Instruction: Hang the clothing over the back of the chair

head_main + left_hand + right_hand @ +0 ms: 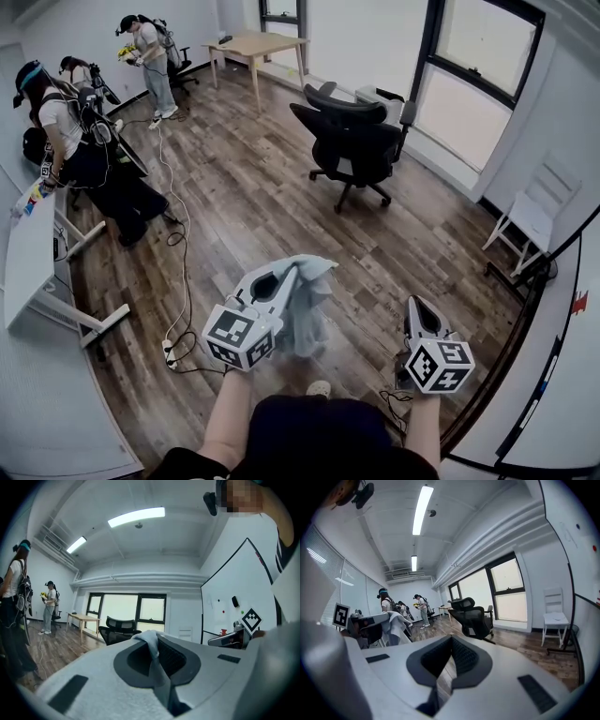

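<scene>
A light grey-blue piece of clothing (309,302) hangs from my left gripper (284,278), which is shut on it. In the left gripper view the cloth (153,654) is pinched between the jaws and bunches over their tips. The black office chair (352,141) stands on the wood floor well ahead of both grippers, and it shows beyond the jaws in the left gripper view (120,625) and the right gripper view (471,616). My right gripper (418,309) is off to the right of the cloth, shut and holding nothing (451,638). From the right gripper view, the left gripper (370,623) shows with the cloth draped off it.
A white folding chair (532,212) stands by the right wall. Two people (70,141) work at the far left near a white table (28,262), and a third (150,56) stands by a wooden desk (255,43). A cable and power strip (172,347) lie on the floor.
</scene>
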### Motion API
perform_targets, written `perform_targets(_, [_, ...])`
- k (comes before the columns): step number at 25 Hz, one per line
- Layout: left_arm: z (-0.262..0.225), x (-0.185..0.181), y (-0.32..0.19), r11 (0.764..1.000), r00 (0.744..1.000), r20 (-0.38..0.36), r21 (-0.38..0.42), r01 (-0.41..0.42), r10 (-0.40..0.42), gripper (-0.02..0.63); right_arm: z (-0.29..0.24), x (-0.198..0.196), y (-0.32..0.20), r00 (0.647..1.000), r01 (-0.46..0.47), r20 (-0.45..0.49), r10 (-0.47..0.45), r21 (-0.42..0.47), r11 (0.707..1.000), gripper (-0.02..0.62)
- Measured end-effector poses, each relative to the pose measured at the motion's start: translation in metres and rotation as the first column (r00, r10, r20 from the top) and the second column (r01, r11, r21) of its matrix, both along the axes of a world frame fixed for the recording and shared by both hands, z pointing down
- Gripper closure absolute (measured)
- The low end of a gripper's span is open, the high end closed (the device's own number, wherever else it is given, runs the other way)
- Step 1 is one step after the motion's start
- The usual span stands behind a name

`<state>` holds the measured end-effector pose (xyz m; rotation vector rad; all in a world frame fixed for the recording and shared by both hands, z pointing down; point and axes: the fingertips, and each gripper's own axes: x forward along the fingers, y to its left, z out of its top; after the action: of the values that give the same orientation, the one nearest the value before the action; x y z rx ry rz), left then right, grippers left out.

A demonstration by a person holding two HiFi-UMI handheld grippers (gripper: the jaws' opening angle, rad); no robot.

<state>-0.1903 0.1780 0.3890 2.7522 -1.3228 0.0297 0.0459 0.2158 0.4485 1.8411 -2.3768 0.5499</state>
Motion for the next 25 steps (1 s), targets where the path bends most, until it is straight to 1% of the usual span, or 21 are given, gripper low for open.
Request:
perform_targets(5, [0.005,-0.003,-0.002,1.000,1.000,0.003,-0.012,0.001,-0.001,0.597,0.009,-0.003,0.000,1.000,0.014,-0.002,-0.014,-0.023,1.000,0.595])
perform_targets(8, [0.003,-0.010,-0.004,1.000,1.000,0.004,-0.009,0.020,-0.020,0.597,0.014,-0.004,-0.001,1.000,0.020,0.001,-0.020,-0.040,0.999,0.595])
perform_targets(11, [-0.001,-0.016,-0.008,0.999,0.999,0.006,-0.002,0.040,-0.040,0.597,0.020,-0.009,-0.007,0.999,0.048,-0.003,-0.049,-0.062,0.997,0.595])
perform_targets(15, [0.000,-0.020,-0.016,0.998,0.998,0.012,0.004,0.057,-0.057,0.597,0.019,-0.020,-0.021,0.996,0.091,-0.004,-0.091,-0.055,0.994,0.595])
perform_targets(20, [0.006,-0.004,-0.043,0.998,0.998,0.024,-0.010,0.055,-0.054,0.597,0.020,-0.009,-0.051,0.995,0.102,0.001,-0.102,-0.060,0.993,0.595])
perform_targets(25, [0.006,0.014,-0.087,0.998,0.998,0.021,-0.025,0.058,-0.058,0.597,0.019,0.011,-0.090,0.995,0.097,-0.001,-0.097,-0.069,0.993,0.595])
